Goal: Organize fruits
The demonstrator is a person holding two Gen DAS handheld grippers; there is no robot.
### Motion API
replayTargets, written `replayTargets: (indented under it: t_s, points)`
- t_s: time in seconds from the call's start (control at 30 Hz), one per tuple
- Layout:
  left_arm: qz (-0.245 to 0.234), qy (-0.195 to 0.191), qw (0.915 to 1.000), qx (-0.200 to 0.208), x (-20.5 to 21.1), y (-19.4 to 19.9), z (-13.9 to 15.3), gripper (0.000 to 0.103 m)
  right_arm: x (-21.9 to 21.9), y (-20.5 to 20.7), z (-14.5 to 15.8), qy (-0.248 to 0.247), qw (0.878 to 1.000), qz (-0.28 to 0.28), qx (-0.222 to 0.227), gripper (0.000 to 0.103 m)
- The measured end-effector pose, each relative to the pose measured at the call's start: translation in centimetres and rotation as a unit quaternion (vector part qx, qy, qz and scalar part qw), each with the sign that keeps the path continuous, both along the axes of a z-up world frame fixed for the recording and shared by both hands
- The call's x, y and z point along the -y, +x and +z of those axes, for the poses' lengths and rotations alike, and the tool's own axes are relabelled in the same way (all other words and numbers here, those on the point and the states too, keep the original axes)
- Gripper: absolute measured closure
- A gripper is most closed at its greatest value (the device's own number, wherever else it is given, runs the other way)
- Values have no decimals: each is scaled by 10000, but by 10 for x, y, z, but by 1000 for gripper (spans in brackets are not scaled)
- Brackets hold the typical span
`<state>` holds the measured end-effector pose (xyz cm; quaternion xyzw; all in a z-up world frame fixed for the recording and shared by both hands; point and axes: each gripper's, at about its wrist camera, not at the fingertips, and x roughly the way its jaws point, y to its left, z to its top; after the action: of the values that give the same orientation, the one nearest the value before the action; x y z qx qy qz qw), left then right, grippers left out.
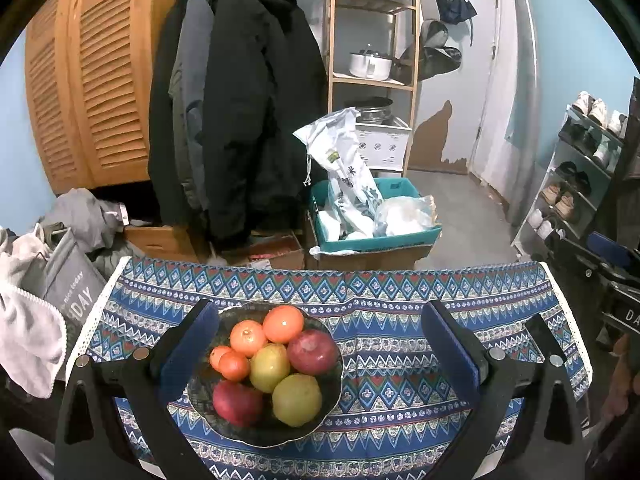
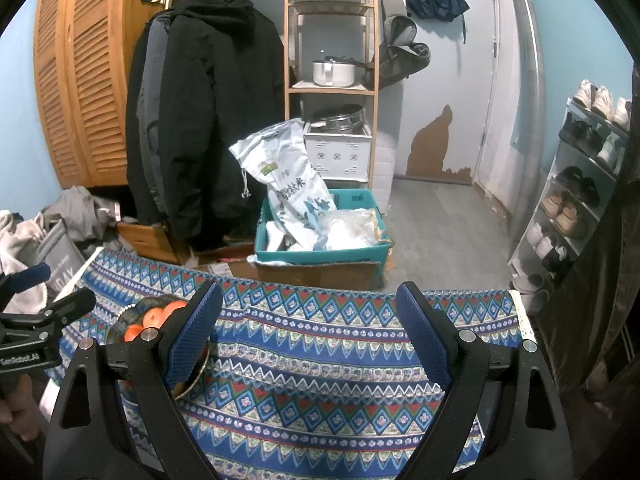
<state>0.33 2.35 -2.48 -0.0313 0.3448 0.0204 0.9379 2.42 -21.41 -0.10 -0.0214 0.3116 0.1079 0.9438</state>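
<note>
A dark bowl [image 1: 328, 412] sits on the blue patterned tablecloth [image 1: 400, 392] and holds several fruits: oranges [image 1: 283, 323], yellow-green fruits [image 1: 297, 399] and dark red fruits [image 1: 313, 351]. My left gripper [image 1: 320, 344] hovers over the bowl, open, its left finger above the bowl's left rim and nothing between the fingers. In the right wrist view the bowl [image 2: 120, 326] shows at the left, partly hidden behind my right gripper's left finger [image 2: 192, 332]. My right gripper [image 2: 310, 332] is open above bare cloth [image 2: 320, 380]. The left gripper [image 2: 36, 320] appears at the far left edge.
Beyond the table's far edge stand a teal bin [image 1: 376, 240] with bags, cardboard boxes, hanging dark coats [image 1: 240, 120] and a wooden shelf [image 1: 372, 80]. A shoe rack [image 1: 576, 184] lines the right wall. Laundry [image 1: 28, 320] lies left of the table.
</note>
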Motion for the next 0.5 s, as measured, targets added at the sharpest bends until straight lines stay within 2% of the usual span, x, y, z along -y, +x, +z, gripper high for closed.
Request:
replayTargets:
  t_s: [0.5]
  points:
    - [46,-99,9999,-57,-4,0,-3,1,-1,0,0,-6,10000,8,-9,16]
